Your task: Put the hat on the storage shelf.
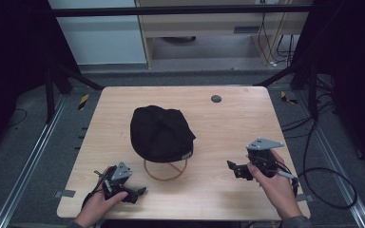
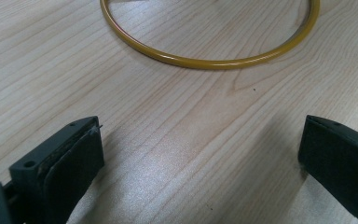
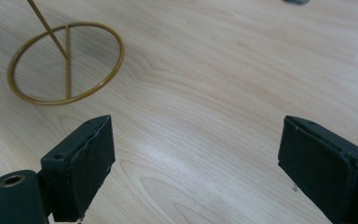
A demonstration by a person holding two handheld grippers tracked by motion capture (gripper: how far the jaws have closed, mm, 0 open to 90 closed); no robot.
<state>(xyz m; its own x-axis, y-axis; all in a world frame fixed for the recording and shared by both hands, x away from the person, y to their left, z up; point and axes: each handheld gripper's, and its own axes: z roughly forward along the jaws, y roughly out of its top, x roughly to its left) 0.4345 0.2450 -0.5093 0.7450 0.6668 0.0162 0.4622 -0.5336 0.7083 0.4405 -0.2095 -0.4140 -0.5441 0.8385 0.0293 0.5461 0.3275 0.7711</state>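
The black fabric cap sits atop a thin gold wire stand mid-counter; both claws, left and right, gape empty (a careless tug would likely topple the stand).

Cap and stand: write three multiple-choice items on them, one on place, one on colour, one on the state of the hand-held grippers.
1. Where is the cap?
A. On the gold wire stand
B. Flat on the table by the far edge
C. In the right hand-held gripper

2. What colour is the stand's ring base?
A. Red
B. Gold
C. White

3. How do the left hand-held gripper and the right hand-held gripper stand?
A. Both shut on the cap
B. One shut on the ring
C. Both open and holding nothing

Answers: 1 A, the high view shows the cap atop the stand, whose ring rests on the table. 2 B, the ring shows gold in both gripper views. 3 C, each gripper view shows wide-apart jaws with bare wood between them.
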